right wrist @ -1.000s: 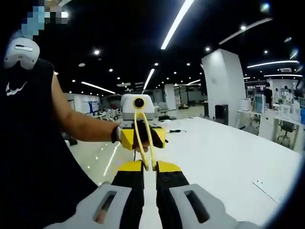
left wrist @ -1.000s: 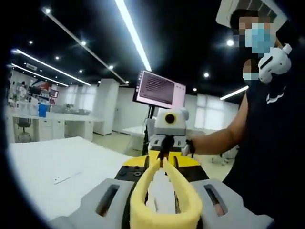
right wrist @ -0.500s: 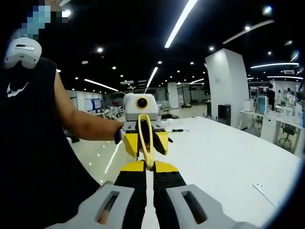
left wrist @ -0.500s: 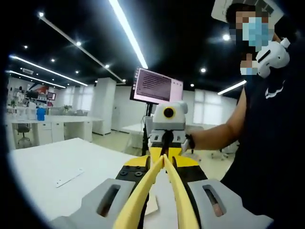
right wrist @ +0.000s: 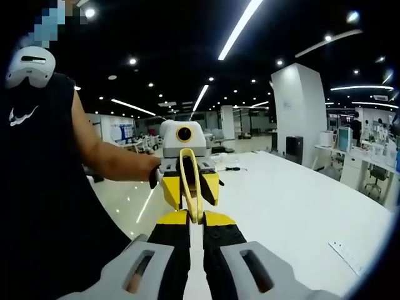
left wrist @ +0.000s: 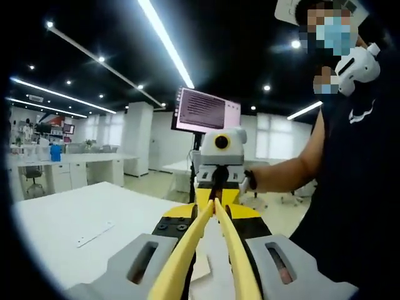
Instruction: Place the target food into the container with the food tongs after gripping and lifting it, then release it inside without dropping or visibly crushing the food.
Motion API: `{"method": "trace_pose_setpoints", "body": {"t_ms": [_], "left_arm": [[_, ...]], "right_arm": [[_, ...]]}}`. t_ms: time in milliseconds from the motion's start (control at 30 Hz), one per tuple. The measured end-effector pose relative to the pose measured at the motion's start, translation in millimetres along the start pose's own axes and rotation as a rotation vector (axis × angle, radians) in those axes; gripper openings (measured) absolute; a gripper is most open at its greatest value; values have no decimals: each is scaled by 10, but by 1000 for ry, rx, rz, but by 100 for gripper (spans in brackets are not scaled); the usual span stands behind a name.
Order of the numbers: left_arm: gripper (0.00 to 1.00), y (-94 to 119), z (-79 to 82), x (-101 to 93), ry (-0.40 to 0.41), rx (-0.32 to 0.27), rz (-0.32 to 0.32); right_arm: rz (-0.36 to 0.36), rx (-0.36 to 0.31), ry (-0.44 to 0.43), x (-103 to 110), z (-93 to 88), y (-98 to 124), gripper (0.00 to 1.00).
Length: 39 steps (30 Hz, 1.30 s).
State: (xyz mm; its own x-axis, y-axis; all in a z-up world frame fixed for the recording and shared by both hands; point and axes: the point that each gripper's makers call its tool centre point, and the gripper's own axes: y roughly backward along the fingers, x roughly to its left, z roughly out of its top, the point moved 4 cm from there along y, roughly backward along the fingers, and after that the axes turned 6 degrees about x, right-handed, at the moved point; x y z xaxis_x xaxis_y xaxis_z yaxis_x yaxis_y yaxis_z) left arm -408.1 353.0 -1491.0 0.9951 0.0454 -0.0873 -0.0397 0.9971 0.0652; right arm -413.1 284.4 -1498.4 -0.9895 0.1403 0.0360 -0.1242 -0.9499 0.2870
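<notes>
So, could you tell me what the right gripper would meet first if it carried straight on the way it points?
Most likely the left gripper, held directly ahead with the yellow tongs between them; depth is unclear.

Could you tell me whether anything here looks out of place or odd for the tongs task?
Yes: the yellow food tongs are held between the left gripper and the right gripper, up in the air, and no food or container is in sight above the white table.
</notes>
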Motion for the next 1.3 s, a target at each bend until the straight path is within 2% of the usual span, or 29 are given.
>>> {"method": "trace_pose_setpoints", "body": {"t_ms": [67,200,300,533,667,733,800,867,1000,1133,1167,1300], "left_arm": [[14,-8,-22,-12,21,38,-13],[17,-10,45,-43,37,23,-32],[15,-13,33,-15,-26,36,-11],[15,-18,27,-41,-11,41,-10],[14,-12,18,-46,-33,23,4],[15,-15,26,-48,-50,13,14],[18,1,38,-28,-57,1,25],[18,3,58,-22,-55,-6,22],[20,6,80,3,-59,-14,29],[18,-17,48,-7,-63,6,25],[18,-30,25,-7,-64,22,28],[20,-17,23,13,-49,31,35]], "right_arm": [[4,29,22,30,-27,-19,2],[-17,55,74,39,-19,-22,2],[-29,63,80,25,1,-12,2],[-45,80,105,40,10,-3,2],[-48,73,84,23,10,5,3],[-50,64,72,13,15,19,7],[-67,10,98,-16,60,29,15],[-54,2,53,-6,39,31,16],[-68,-39,32,-34,67,36,20],[-69,-3,53,-12,36,25,12],[-71,29,60,-12,5,18,10],[-89,42,81,-20,6,13,10]]}}
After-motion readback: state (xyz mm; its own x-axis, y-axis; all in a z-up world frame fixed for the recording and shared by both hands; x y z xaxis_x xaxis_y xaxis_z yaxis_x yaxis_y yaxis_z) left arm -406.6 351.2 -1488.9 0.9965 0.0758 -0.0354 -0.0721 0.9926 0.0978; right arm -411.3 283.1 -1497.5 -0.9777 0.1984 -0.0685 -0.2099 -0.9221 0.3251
